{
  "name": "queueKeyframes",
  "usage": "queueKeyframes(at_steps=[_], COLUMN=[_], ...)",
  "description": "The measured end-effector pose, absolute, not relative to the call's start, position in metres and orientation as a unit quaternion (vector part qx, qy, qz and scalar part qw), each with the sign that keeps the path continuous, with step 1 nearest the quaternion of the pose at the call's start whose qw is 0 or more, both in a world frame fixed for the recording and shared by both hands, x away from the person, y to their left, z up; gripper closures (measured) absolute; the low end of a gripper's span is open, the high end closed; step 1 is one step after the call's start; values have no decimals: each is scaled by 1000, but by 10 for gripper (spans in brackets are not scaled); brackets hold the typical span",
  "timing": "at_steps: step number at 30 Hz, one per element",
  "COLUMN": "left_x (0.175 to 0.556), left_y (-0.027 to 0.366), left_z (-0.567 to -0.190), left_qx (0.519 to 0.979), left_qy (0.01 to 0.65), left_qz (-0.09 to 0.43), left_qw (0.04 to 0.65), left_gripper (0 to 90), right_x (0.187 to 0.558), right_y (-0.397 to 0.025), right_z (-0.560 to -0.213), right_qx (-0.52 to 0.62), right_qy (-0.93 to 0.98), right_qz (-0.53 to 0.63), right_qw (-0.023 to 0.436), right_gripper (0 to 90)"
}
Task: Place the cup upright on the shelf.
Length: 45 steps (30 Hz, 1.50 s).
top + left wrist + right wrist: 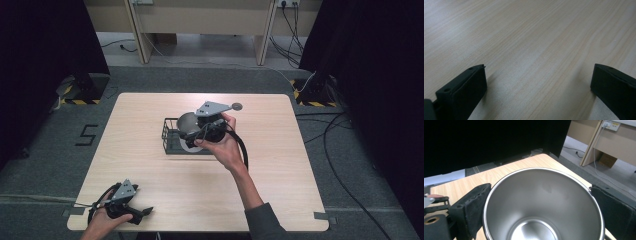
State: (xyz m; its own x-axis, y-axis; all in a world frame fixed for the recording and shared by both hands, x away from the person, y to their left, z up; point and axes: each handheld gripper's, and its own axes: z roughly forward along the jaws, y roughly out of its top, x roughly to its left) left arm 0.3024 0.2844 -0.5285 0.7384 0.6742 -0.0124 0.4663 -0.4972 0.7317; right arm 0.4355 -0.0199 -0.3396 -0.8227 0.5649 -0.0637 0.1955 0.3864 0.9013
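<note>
While the wooden table point(165, 200) takes up most of the scene from where I'm standing, the action is all in the middle of it, where a black wire basket point(169, 136) sits with the right gripper point(202, 131) hovering right over it. That gripper is clamped on a steel cup point(544, 205), one jaw pressed to each side of the rim, and the cup looks to be held up at the basket's right end, tilted rather than upright (can't tell from the high view whether its base is touching the basket yet). My guess is the step in hand is getting the cup into or out of that basket, and to do it well I'd keep the squeeze firm on that slick metal, move slow, and keep the cup's bottom clear of the wire wall so it doesn't snag and twist out of the jaws. Something pale and round lies in the basket under the cup, maybe a plate, too hidden to call. The basket rim is the main thing in the way, plus the gripper's own cable looping by the wrist. A small dark disc point(237, 106) lies on the table just behind the basket, out of the path. The left gripper point(146, 212) is parked at the near left edge, jaws spread wide and holding nothing, well apart from everything.
</note>
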Motion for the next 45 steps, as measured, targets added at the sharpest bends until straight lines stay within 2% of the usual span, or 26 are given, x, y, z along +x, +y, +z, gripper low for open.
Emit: queueKeyframes(at_steps=[10,24,45], left_x=[302,302,302], left_y=[284,284,284], left_z=[-529,-529,-529], left_qx=[854,854,854], left_qy=[333,333,332], left_qz=[139,139,138], left_qw=[375,374,375], left_gripper=[0,0,0], right_x=[462,499,519], right_y=[-11,-8,-2], right_z=[-337,-351,-369], right_qx=[239,267,291], right_qy=[816,815,820], right_qz=[492,480,460], right_qw=[184,184,177], right_gripper=[64,64,64])
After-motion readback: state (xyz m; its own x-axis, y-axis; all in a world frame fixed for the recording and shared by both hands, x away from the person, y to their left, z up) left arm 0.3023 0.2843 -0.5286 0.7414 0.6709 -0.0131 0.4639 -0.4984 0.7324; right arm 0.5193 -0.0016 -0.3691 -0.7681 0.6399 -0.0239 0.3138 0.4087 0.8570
